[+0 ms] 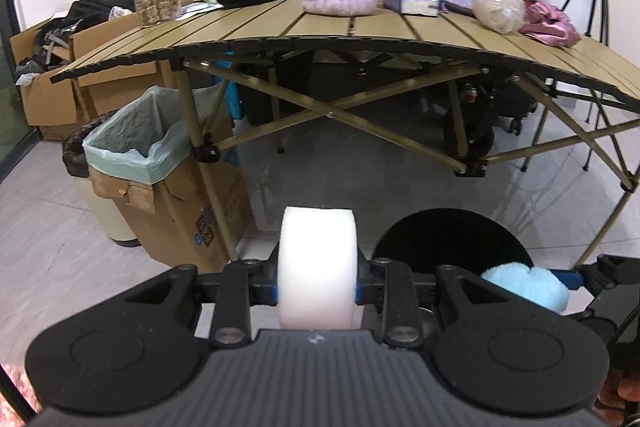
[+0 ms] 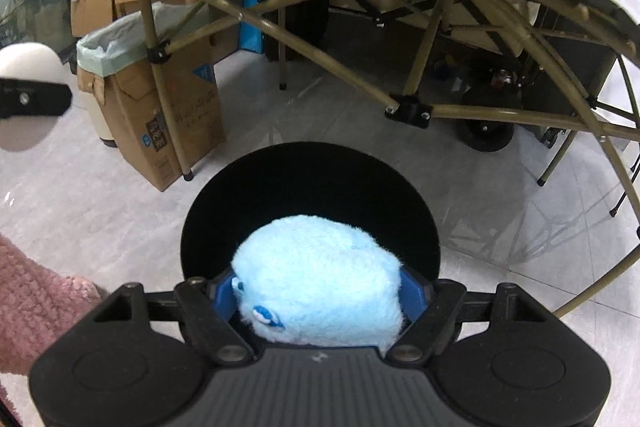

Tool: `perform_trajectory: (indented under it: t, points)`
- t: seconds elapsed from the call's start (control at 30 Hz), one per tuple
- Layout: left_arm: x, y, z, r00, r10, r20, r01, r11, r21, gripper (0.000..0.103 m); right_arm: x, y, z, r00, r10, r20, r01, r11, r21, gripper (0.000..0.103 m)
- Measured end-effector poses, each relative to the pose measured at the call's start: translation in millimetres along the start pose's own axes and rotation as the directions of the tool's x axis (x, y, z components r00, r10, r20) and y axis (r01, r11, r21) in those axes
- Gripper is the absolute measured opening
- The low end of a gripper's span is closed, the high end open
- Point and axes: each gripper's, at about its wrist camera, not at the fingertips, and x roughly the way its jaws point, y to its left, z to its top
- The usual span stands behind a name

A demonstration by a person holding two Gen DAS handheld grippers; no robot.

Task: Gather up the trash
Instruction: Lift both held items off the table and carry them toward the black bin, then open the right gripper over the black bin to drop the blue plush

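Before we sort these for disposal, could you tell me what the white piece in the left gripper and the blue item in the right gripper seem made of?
White piece: likely foam, matte, fine-pored, soft edges. Blue item: plush fabric, fuzzy pile.

Both grippers same build: matte black plastic. Left gripper [image 1: 317,287]: ribbed grey-black centre housing with small logo, flat round disc each side, scissor-style linkage arms with silver pivot screws, blue pads [image 1: 359,287] on finger insides. Right gripper [image 2: 318,291] identical, blue pads [image 2: 412,293]. Fuzzy pink sleeve [image 2: 36,299] at lower left.
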Motion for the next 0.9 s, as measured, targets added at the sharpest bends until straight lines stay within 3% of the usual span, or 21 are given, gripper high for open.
perform_trajectory:
  t: [0.3, 0.63, 0.9]
  points:
    - [23, -12, 5, 0.999, 0.040, -0.035, -0.038, 0.998, 0.048, 0.029, 28, -5, 2, 0.999, 0.013, -0.039, -0.012, 1.000, 0.028, 0.076]
    - [64, -32, 8, 0.992, 0.025, -0.123, -0.010, 0.993, 0.118, 0.029, 37, -7, 3, 0.997, 0.035, -0.071, -0.033, 0.999, 0.027, 0.077]
    - [82, -31, 5, 0.987, 0.029, -0.155, -0.013, 0.994, 0.105, 0.029, 49, -11, 6, 0.993, 0.036, -0.109, -0.032, 0.999, 0.039, 0.080]
